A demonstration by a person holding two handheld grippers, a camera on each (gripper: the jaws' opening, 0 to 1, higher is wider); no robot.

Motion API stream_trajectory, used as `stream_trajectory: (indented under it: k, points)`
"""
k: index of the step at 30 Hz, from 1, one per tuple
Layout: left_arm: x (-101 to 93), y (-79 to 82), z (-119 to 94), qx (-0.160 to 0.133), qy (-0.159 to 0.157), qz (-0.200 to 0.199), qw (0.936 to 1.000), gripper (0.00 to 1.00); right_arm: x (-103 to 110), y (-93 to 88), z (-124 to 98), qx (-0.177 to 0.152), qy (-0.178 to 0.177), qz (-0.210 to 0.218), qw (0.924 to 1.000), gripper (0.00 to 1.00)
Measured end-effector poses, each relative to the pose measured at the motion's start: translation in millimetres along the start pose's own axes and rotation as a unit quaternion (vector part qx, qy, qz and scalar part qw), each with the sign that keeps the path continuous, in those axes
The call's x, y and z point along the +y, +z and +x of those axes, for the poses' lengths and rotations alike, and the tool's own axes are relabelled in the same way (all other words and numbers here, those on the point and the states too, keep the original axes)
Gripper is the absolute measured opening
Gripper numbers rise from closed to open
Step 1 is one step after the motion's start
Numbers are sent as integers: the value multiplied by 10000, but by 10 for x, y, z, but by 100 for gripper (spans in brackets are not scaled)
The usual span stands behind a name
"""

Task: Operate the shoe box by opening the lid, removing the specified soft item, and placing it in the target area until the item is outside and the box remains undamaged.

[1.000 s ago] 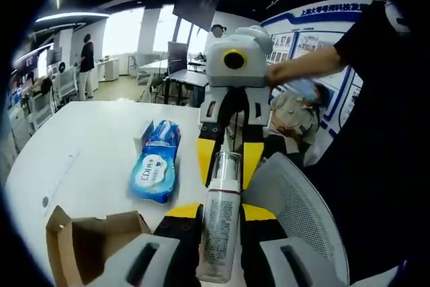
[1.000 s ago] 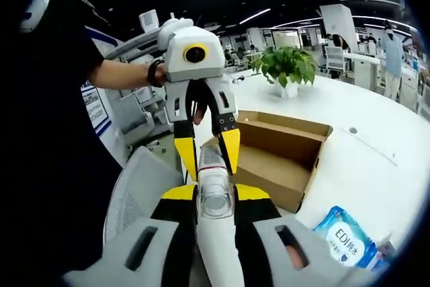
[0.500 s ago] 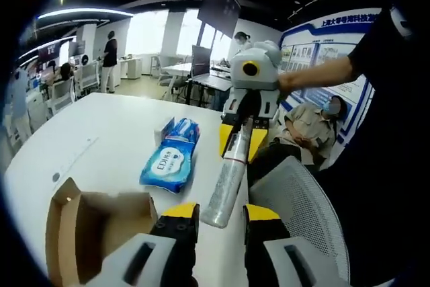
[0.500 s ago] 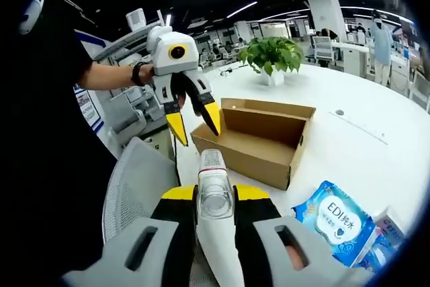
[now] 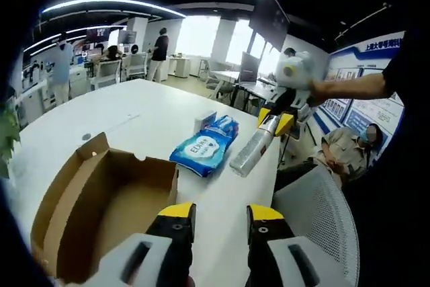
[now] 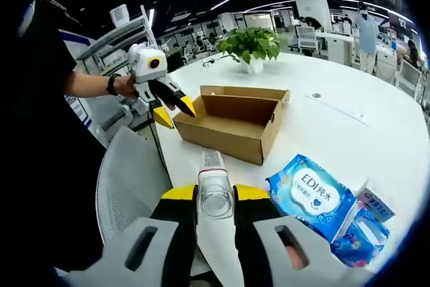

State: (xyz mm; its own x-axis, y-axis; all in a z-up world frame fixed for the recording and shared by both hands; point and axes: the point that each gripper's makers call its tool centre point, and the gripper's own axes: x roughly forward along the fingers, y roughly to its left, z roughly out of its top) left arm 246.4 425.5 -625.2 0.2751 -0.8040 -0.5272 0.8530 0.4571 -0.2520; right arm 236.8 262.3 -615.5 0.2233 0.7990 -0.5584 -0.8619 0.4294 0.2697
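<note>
The white table (image 6: 376, 126) curves round to a near edge just beside the mesh-backed chair (image 6: 124, 186), and broad bare surface lies beyond the shoe box (image 6: 232, 122) toward the potted plant (image 6: 250, 46). The box is plain brown cardboard, open-topped, its flaps standing up, and it sits close to that near edge; in the left gripper view its inside (image 5: 107, 206) looks bare. The left gripper (image 5: 218, 216) hangs just over the box's corner with its yellow-tipped jaws apart and nothing between them; in the right gripper view it (image 6: 171, 109) shows beside the box's end wall. The right gripper (image 6: 215, 196) is clamped on a tall white bottle (image 6: 213, 186) with a clear cap, held above the table edge between box and chair. Just beside the bottle lies a glossy blue wipes pack (image 6: 310, 194), soft and crinkled, with a smaller blue packet (image 6: 363, 233) and a small carton (image 6: 376, 203) touching it
</note>
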Motion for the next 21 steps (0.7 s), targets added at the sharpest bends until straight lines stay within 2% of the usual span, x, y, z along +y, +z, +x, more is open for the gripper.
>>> stream_trajectory:
  k: [3, 8, 11, 21]
  points:
    - [106, -86, -32, -32, 381, -164, 9991, 36, -100, -38, -85, 51, -136, 27, 9999, 17]
    - [173, -168, -97, -129, 628, -464, 9969, 35, -263, -25, -224, 96, -277, 42, 9996, 17]
    - [180, -246, -125, -21, 789, -403, 9961, 35, -342, -18, -285, 160, -331, 10, 9993, 17]
    - [124, -397, -176, -20, 957, -573, 9938, 35, -652, -38, -431, 502, -496, -172, 9974, 17]
